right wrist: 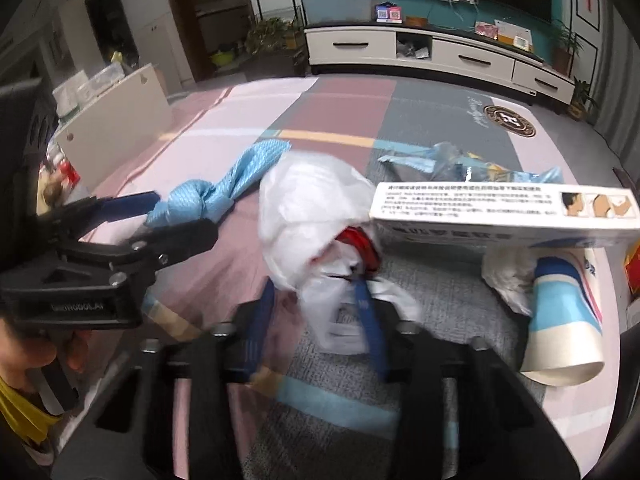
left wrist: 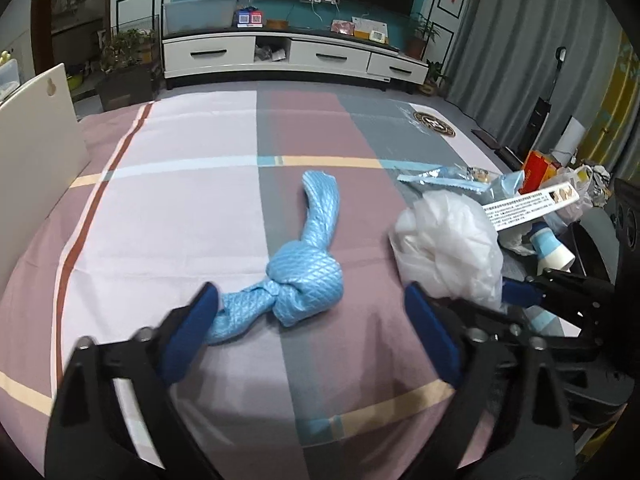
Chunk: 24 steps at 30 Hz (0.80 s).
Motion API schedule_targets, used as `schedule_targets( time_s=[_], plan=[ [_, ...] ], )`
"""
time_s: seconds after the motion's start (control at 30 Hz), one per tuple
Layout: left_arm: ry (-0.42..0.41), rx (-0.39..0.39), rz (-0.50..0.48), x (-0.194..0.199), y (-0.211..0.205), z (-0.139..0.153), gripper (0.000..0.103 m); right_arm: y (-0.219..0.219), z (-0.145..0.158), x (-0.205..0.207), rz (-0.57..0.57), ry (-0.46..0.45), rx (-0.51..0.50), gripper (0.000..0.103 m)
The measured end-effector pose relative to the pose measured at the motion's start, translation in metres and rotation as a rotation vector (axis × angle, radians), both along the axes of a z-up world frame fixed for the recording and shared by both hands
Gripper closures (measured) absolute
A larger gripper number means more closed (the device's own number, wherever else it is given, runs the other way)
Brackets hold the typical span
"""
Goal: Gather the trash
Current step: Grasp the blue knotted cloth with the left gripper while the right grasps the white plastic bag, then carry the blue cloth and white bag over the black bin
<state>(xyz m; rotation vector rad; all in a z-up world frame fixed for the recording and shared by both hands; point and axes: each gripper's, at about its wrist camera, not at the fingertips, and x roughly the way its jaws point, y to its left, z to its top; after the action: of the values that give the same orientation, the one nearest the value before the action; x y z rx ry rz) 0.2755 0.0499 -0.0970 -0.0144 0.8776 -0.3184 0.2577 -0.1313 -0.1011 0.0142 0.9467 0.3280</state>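
A knotted light-blue bag (left wrist: 304,276) lies on the checked cloth (left wrist: 180,208). My left gripper (left wrist: 312,324) is open around the bag's near tail, its left pad (left wrist: 192,332) against the tail's end. From the right wrist view, the left gripper (right wrist: 172,218) straddles the blue bag's (right wrist: 208,200) knot. A crumpled white plastic bag (right wrist: 316,208) with something red inside lies to the right. My right gripper (right wrist: 316,320) has the white bag's lower part between its narrowed, blurred fingers; a small gap shows at the left pad (right wrist: 260,320). The white bag (left wrist: 448,240) hides most of the right gripper (left wrist: 520,294) here.
More trash lies on the right: a white printed carton (right wrist: 500,212), a tipped paper cup (right wrist: 560,320), a blue snack wrapper (right wrist: 440,160), an orange-red box (left wrist: 536,168). A white board (left wrist: 36,140) stands at the left edge. A hand (right wrist: 40,356) holds the left gripper.
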Motion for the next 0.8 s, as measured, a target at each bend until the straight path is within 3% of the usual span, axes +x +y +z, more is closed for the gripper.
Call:
schedule_targets(
  time_s=[0.07,0.23,0.5,0.8],
  plan=[
    [0.017,-0.007,-0.003,-0.001,0.001,-0.003,0.044,0.001,-0.001,-0.002,0.007,0.003,0.001,0.089],
    [0.053,-0.056,-0.022,-0.006,0.006,-0.006,0.075,0.002,0.004,-0.01,0.023,0.002,0.023,0.097],
    [0.063,-0.092,-0.025,-0.035,0.016,0.013,0.078,0.002,0.034,-0.043,0.058,-0.045,0.094,0.098],
    [-0.086,-0.088,-0.06,-0.103,0.009,0.078,0.077,-0.009,0.087,-0.091,0.095,-0.147,0.217,0.098]
  ],
)
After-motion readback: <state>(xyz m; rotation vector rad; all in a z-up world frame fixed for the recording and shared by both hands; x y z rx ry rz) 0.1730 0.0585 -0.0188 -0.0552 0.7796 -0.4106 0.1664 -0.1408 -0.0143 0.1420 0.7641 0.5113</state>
